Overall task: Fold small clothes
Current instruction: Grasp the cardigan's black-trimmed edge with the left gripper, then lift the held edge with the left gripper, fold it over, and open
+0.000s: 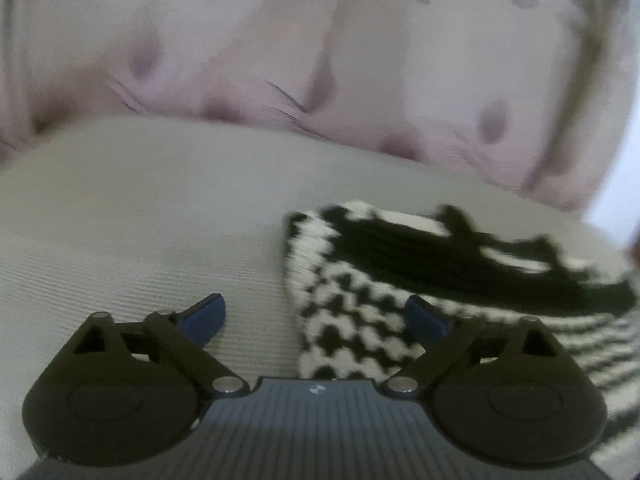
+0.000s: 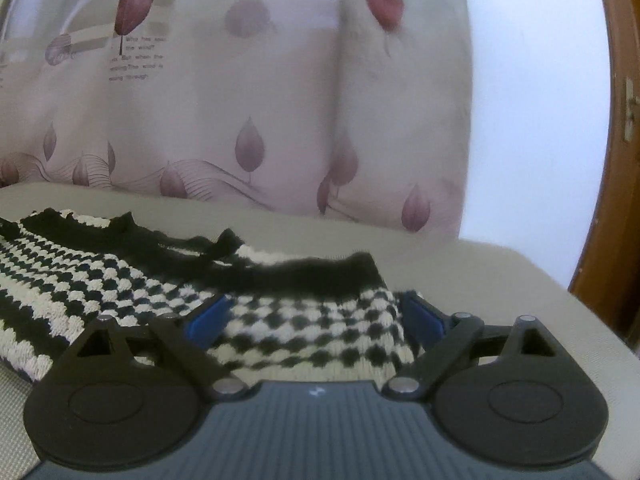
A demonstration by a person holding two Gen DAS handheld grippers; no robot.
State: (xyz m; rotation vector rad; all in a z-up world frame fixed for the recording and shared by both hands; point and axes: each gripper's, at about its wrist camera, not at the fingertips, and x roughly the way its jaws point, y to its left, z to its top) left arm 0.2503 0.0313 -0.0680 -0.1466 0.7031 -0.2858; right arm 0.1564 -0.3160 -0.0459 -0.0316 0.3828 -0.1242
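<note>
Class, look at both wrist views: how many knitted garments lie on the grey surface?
1. The black-and-white knitted garment lies flat on the grey surface, under the open right gripper and right of the open left gripper. More may lie outside both views.

1. A pale pink curtain (image 2: 248, 120) printed with mauve leaves and small lettering is hung behind the grey-beige padded surface (image 1: 140, 220)
2. A white wall (image 2: 536, 120) is seen beside it
3. A brown wooden door frame (image 2: 612, 184) is seen at the right
</note>
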